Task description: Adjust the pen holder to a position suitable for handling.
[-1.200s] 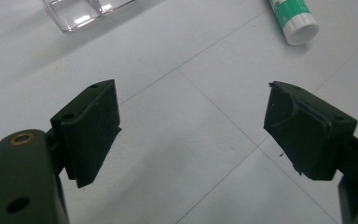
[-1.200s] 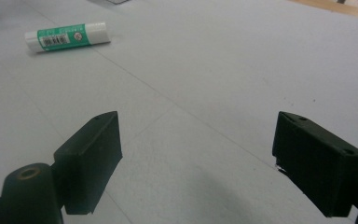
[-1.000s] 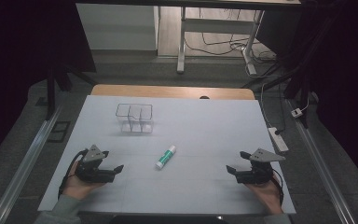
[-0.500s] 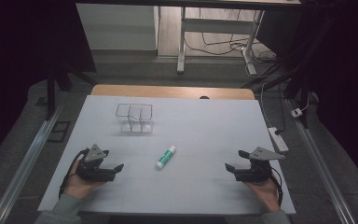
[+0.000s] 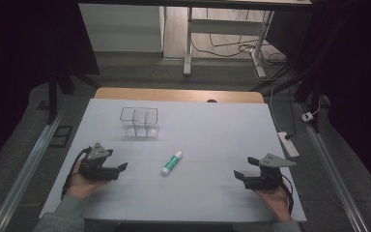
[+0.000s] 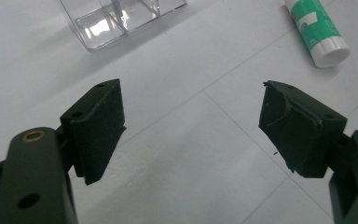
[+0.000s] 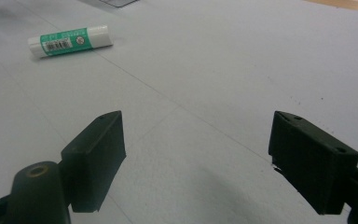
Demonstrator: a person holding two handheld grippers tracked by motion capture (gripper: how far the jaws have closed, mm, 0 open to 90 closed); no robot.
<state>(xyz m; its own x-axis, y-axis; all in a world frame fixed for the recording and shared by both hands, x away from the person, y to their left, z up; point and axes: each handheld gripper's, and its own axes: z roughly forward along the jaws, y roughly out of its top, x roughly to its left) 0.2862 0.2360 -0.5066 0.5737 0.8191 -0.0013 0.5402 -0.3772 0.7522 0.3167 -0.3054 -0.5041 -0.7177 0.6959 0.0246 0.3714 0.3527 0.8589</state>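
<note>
Right hand-held gripper (image 5: 240,176) slightly nearer glue stick (image 5: 172,162).

Bare table (image 5: 212,130) lies between the 2 grippers. A glue stick (image 5: 172,162) lies flat near the middle; a clear compartment box (image 5: 139,122) stands farther back on the left, well apart from it.

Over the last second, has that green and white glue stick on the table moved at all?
No. In the high view the glue stick lies at the same slant, just as far below and right of the clear organizer.
</note>
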